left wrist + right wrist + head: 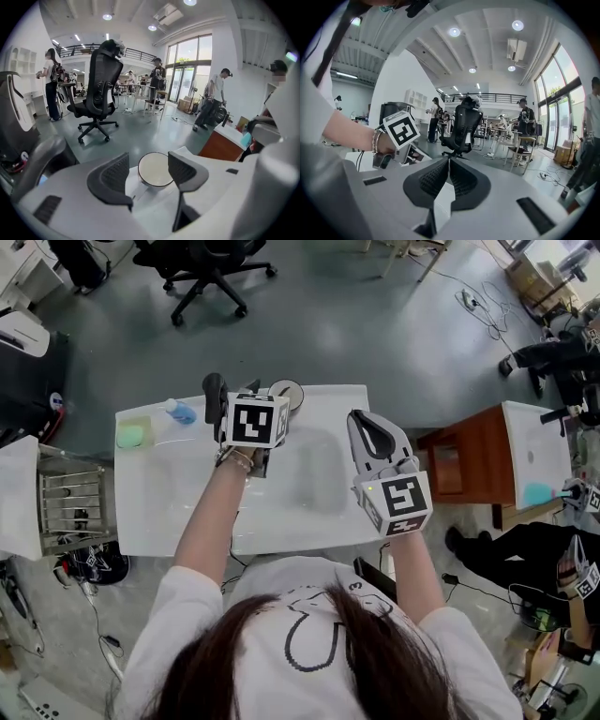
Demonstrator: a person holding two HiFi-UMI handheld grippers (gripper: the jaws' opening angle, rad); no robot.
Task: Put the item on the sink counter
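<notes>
Starting at the left of the head view, a wire rack (pixel 70 498) is seen beside the white tabletop (pixel 187 512). On the tabletop's upper left corner a green sponge (pixel 132 435) and a small blue bottle (pixel 179 412) are set. Just right of them the left tongs (pixel 232 392) are held over the tabletop's far edge. In the left gripper view they are shown spread wide apart, with nothing clamped. The bowl (pixel 286 393), white with a dark rim, is found on the tabletop at that far edge, in the upper middle of the frame. In the left gripper view it is framed between and beyond the parted tongs and is touched by neither side. A shallow basin (pixel 319 474) is sunk right of centre. Over its right side the right tongs (pixel 367 427) are held. In the right gripper view they are shown pressed together on nothing.
</notes>
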